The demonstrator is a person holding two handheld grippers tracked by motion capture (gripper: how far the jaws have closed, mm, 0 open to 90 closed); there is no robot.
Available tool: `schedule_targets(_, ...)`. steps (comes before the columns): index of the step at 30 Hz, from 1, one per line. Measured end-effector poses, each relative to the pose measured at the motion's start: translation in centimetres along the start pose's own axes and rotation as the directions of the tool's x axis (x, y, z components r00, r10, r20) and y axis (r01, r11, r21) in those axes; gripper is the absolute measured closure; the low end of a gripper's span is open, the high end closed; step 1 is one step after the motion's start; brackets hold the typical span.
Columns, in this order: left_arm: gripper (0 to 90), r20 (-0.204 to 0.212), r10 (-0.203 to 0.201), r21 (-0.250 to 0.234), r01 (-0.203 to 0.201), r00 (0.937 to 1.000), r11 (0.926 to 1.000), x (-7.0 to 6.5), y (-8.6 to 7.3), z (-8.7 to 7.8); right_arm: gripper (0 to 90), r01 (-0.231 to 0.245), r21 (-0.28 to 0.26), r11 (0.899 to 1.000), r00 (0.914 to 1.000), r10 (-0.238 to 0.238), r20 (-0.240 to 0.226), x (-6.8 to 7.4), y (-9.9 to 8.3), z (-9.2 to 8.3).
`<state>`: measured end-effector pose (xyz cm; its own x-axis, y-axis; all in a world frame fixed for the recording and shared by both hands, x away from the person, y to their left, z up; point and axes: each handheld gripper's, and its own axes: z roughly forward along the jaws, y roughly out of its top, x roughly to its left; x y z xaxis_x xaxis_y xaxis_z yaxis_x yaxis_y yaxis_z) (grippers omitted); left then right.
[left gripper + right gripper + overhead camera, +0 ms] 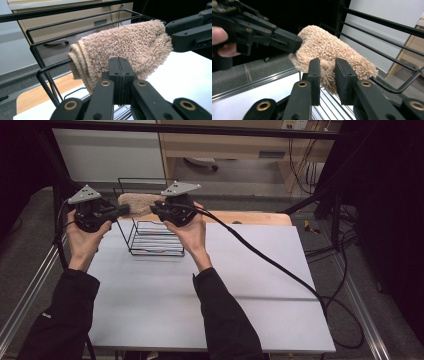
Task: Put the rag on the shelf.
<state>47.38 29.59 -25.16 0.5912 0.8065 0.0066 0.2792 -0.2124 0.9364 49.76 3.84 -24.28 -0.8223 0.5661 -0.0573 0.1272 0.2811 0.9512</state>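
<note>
A folded beige towel (137,202) (120,45) (329,47) lies over the top bars of a black wire rack (155,245) (40,50) (387,25) at the table's far left. My left gripper (125,210) (120,65) comes in from the left, its jaws pressed together on the towel's lower edge. In the right gripper view that left gripper (297,42) pinches the towel's end. My right gripper (154,210) (327,67) meets the towel from the right, with thick pile squeezed between its two pads. The left gripper view has the right gripper (170,32) at the towel's far end.
The rack stands on a white tabletop (200,295) whose wooden strip (250,217) runs along the far edge. A black cable (280,270) trails from the right gripper across the table to the right. Cabinets and a dark frame stand behind.
</note>
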Motion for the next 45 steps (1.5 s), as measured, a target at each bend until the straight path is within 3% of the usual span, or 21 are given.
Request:
schedule_targets(8,89.8,-0.006,-0.001,0.009,0.001,1.0000,1.0000,0.3,-0.9,0.6,74.0,-0.015,0.005,1.000,0.9997,0.015,-0.018,0.3,-0.1,-0.1)
schedule_targets(12,89.8,-0.011,0.006,0.009,-0.006,0.9999,0.9999,0.2,-1.0,0.8,83.3,-0.018,0.036,0.999,0.9998,0.018,0.001,0.3,-0.4,0.0)
schedule_targets(16,89.8,-0.016,0.010,0.007,-0.009,0.9998,0.9999,0.3,-1.1,0.9,90.0,-0.077,0.051,0.996,0.9970,0.077,0.006,-0.3,-1.3,0.1)
schedule_targets(22,89.7,-0.014,0.002,0.000,-0.002,0.9999,1.0000,0.4,-1.2,1.4,90.0,-0.073,0.055,0.996,0.9964,0.071,0.046,-1.0,-2.2,0.6)
schedule_targets(26,89.7,-0.006,-0.006,-0.001,0.006,1.0000,1.0000,0.5,-1.2,1.5,89.4,-0.073,0.043,0.996,0.9966,0.072,0.039,-1.2,-2.5,0.6)
schedule_targets(30,88.4,0.002,-0.005,-0.003,0.005,1.0000,1.0000,0.3,-1.4,1.1,84.0,-0.078,0.031,0.996,0.9968,0.078,0.018,-1.1,-2.4,0.1)
schedule_targets(35,80.3,0.010,-0.001,0.013,0.001,0.9999,0.9999,-0.1,-1.9,0.2,74.7,-0.069,0.026,0.997,0.9976,0.069,-0.002,-0.6,-2.1,-1.4)
schedule_targets(45,51.0,0.031,-0.022,0.081,0.020,0.9993,0.9965,-1.5,-4.8,0.3,44.4,-0.058,0.061,0.996,0.9972,0.054,0.051,-0.9,-3.5,-5.5)
